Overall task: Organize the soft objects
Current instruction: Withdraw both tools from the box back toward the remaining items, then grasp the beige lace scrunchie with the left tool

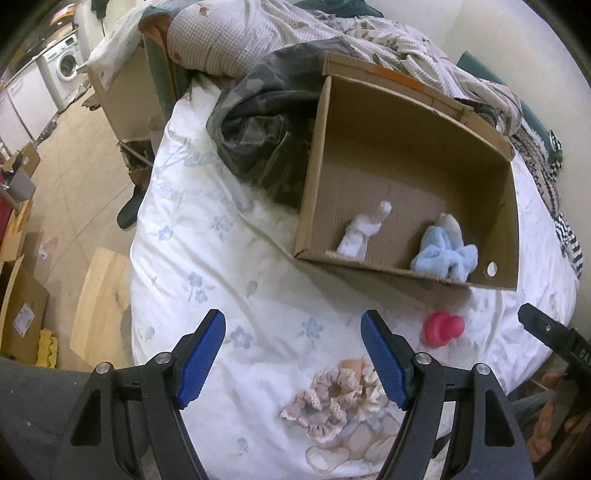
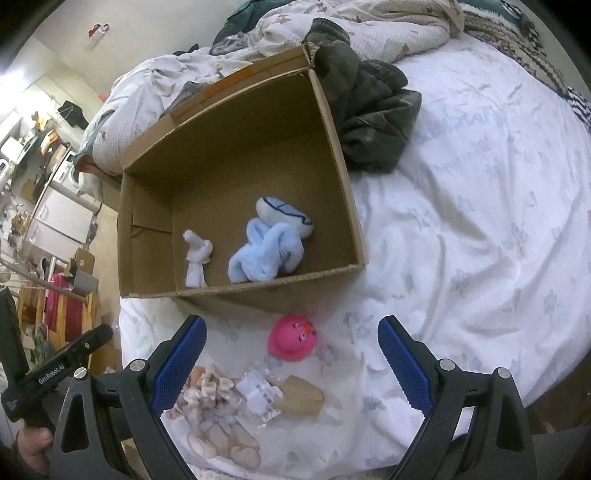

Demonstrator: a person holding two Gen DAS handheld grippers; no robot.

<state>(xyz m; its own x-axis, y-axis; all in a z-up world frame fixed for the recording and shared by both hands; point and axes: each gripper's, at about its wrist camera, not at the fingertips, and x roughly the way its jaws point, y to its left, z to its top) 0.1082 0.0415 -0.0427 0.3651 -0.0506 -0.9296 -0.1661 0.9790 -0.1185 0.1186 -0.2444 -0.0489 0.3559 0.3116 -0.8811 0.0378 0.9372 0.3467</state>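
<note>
An open cardboard box [image 1: 413,155] [image 2: 332,133] lies on the white bed. Inside it are a white sock [image 1: 364,230] [image 2: 197,258], a light blue fluffy cloth [image 1: 443,254] [image 2: 266,254] and a white-and-blue rounded soft item [image 2: 286,214]. A pink soft toy [image 1: 443,328] [image 2: 293,338] lies on the bed in front of the box. Beige frilly scrunchies [image 1: 332,398] [image 2: 207,391] lie near the bed's front edge. My left gripper [image 1: 293,358] is open and empty above the scrunchies. My right gripper [image 2: 291,362] is open and empty, with the pink toy between its fingertips' line.
A dark camouflage garment [image 1: 258,122] [image 2: 369,110] lies beside the box. A rumpled quilt [image 1: 332,33] lies behind it. A small packet and brown tag [image 2: 280,398] lie by the scrunchies. Floor, boxes and a washing machine [image 1: 68,62] are to the left.
</note>
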